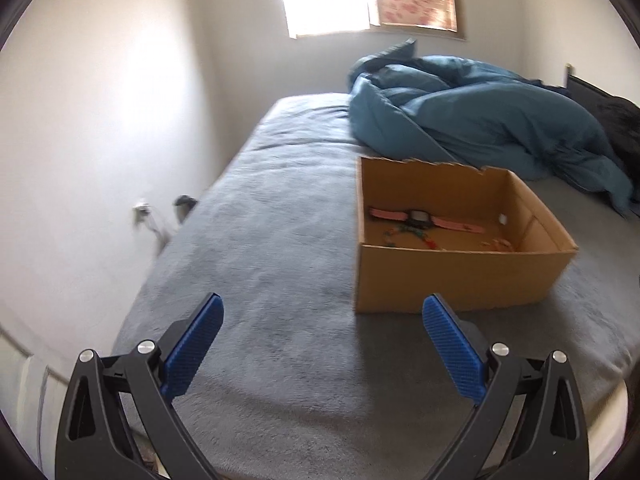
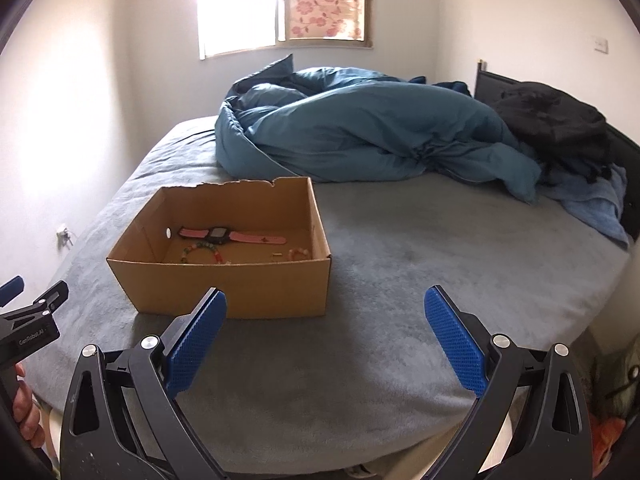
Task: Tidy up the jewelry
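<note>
An open cardboard box [image 2: 228,284] stands on the grey bed [image 2: 400,280]. Inside lie a pink-strapped watch [image 2: 230,235], a beaded bracelet [image 2: 204,254] and a small pale bracelet [image 2: 300,253]. In the left wrist view the box [image 1: 456,280] holds the watch [image 1: 424,220]. My left gripper [image 1: 324,312] is open and empty, above the bed left of the box; its side shows in the right wrist view [image 2: 24,312]. My right gripper [image 2: 326,304] is open and empty, near the box's front right corner.
A crumpled blue duvet [image 2: 360,132] fills the far side of the bed, with a black bag [image 2: 556,120] by the dark headboard [image 2: 624,152]. A window [image 2: 280,4] is in the far wall. A wall socket [image 1: 142,210] sits left of the bed.
</note>
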`<move>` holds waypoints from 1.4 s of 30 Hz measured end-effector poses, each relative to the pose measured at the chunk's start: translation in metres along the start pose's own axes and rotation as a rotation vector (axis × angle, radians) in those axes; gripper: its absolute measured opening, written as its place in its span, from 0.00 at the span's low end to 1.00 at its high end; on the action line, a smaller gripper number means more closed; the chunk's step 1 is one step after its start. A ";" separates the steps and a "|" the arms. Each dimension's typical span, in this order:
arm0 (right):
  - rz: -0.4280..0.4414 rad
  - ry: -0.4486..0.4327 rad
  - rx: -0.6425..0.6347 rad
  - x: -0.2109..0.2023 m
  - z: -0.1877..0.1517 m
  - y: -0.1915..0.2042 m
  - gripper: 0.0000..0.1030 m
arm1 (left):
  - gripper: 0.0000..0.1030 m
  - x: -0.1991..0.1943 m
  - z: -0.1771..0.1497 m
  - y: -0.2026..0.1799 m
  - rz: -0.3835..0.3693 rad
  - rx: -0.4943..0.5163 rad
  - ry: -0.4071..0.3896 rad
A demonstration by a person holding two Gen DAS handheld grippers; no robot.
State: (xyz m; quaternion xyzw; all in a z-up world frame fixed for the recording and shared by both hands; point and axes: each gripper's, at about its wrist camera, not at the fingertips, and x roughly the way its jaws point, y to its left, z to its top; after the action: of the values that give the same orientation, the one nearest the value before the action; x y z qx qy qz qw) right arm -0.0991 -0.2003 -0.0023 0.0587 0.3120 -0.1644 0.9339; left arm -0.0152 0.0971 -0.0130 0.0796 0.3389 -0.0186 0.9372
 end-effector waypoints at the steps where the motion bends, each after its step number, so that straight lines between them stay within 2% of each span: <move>1: 0.009 -0.008 0.001 0.001 0.001 -0.001 0.92 | 0.95 -0.002 -0.002 -0.003 0.019 0.005 -0.017; 5: 0.061 -0.107 0.031 -0.007 0.000 -0.012 0.92 | 0.95 -0.004 -0.006 -0.015 0.014 0.052 -0.061; 8: 0.073 -0.149 0.066 -0.013 -0.004 -0.023 0.92 | 0.95 -0.003 -0.011 -0.021 -0.029 0.060 -0.068; 14: 0.070 -0.180 0.030 -0.028 -0.012 -0.026 0.92 | 0.95 -0.013 -0.013 -0.031 -0.086 0.049 -0.096; 20: 0.075 -0.212 0.013 -0.041 -0.015 -0.032 0.92 | 0.95 -0.025 -0.015 -0.038 -0.084 0.014 -0.093; 24: 0.092 -0.217 -0.005 -0.039 -0.013 -0.046 0.92 | 0.95 -0.036 -0.019 -0.046 -0.062 -0.023 -0.104; 30: 0.115 -0.211 -0.031 -0.042 -0.011 -0.071 0.92 | 0.95 -0.043 -0.027 -0.056 -0.046 -0.059 -0.077; 42: 0.171 -0.187 0.003 -0.037 -0.018 -0.081 0.92 | 0.95 -0.049 -0.022 -0.064 -0.036 -0.041 -0.084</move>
State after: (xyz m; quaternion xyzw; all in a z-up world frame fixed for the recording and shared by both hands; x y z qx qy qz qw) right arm -0.1648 -0.2626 0.0044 0.0709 0.2170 -0.0891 0.9695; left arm -0.0721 0.0368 -0.0071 0.0532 0.3009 -0.0319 0.9516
